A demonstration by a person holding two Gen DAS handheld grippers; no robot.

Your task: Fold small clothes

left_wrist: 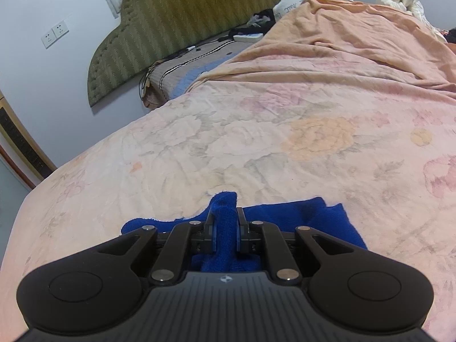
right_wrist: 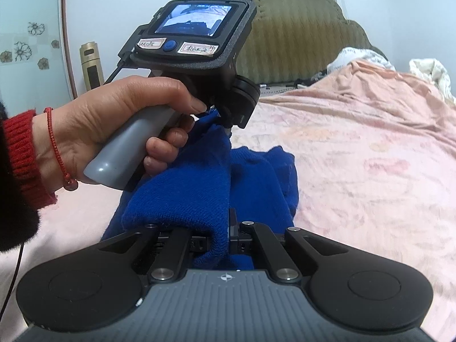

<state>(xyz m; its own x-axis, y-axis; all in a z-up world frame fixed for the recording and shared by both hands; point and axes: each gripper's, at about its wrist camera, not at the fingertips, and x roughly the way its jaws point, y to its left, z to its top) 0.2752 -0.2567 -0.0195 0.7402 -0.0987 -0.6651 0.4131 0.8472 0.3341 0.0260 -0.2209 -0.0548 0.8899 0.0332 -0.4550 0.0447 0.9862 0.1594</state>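
In the left wrist view, the left tool (left_wrist: pixel 225 219) sits at 6 o'clock, its fingers clenched on an upstanding ridge of the blue knit garment (left_wrist: pixel 285 219). The rest of the knit spreads flat toward 3 o'clock on the floral bedsheet (left_wrist: pixel 256 142). Farther on, toward 1 o'clock, a peach blanket (left_wrist: pixel 342 34) lies rumpled over the bed, and at 11 o'clock the olive padded headboard (left_wrist: pixel 171 25) stands against the wall, with twin wall sockets (left_wrist: pixel 55 33) at 10 o'clock.

In the right wrist view, the right tool (right_wrist: pixel 225 236) at 6 o'clock is clenched on a fold of the same blue garment (right_wrist: pixel 193 188), which rises in a taut drape toward 12 o'clock to the other tool's fingers. There a hand (right_wrist: pixel 108 125) with a red cuff and a red string bracelet (right_wrist: pixel 57 151) grips the grey handle of the left unit, whose small screen (right_wrist: pixel 196 18) faces the camera. More blue knit lies bunched on the sheet just right of centre.
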